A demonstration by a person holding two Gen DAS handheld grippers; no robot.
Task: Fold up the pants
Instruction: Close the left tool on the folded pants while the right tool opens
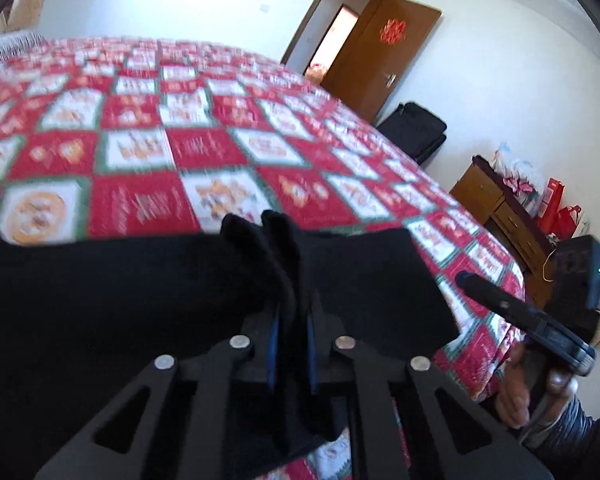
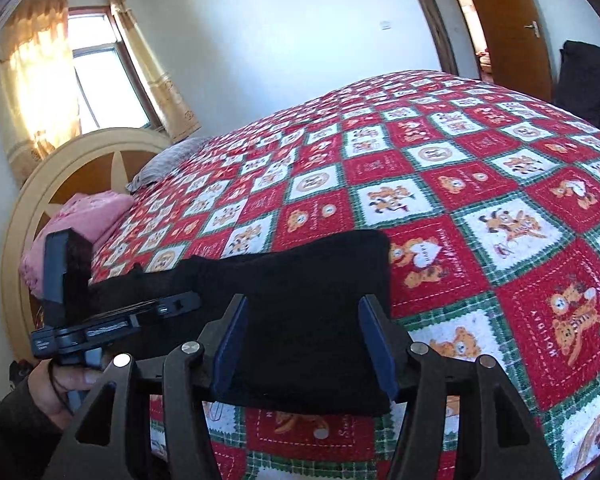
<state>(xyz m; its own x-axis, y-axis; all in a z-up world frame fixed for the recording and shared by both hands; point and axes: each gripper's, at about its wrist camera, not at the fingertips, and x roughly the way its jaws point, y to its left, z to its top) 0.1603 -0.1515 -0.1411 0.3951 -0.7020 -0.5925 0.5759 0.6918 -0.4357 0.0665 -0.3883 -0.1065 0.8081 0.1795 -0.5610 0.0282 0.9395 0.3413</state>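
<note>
We read the black pants (image 2: 300,320) as part-folded on the bed (image 2: 480,208). Left hand-held gripper (image 1: 290,300) pinches a fold; right hand-held gripper (image 2: 304,344) spread above the cloth. Folding seems unfinished.

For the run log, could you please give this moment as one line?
left gripper: shut on black pants | right gripper: open, straddling pants | bed quilt

Home bedroom: quilted bed (image 2: 440,184), headboard (image 2: 60,176), curtained window (image 2: 96,68), wooden door (image 1: 380,48).

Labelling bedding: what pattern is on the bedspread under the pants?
Red and white checkered squares with cartoon bears, green-trimmed, on the quilted bedspread; clearest in the right wrist view.
</note>
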